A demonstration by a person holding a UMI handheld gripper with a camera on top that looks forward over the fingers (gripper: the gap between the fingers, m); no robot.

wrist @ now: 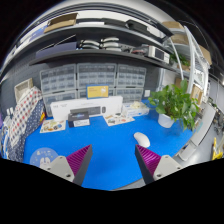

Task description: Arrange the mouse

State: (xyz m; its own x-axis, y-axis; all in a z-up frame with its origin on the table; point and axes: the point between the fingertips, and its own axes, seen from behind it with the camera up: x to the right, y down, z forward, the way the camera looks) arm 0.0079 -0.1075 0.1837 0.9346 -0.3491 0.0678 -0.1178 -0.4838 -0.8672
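One mouse is lying on the blue mat, a small, pale, rounded shape with a smooth top, sitting just ahead of the right finger and a little beyond its tip. It is resting on its own, touching neither finger. Its buttons, wheel and any cable are too small to make out.

The gripper is hovering low over the mat with its fingers standing well apart and nothing between them but bare blue surface. Magenta pads are showing on the inner faces; the lower parts of both fingers are being cut off at the bottom.

Beyond the mouse a potted plant is standing at the mat's right end, its leaves hiding part of what is behind. Along the back, drawer cabinets are lining the wall, with a yellow label below them and flat boxes in front. Shelves above are holding items too blurred to name. By the left finger a round bluish thing is lying at the mat's edge; what it is cannot be told.
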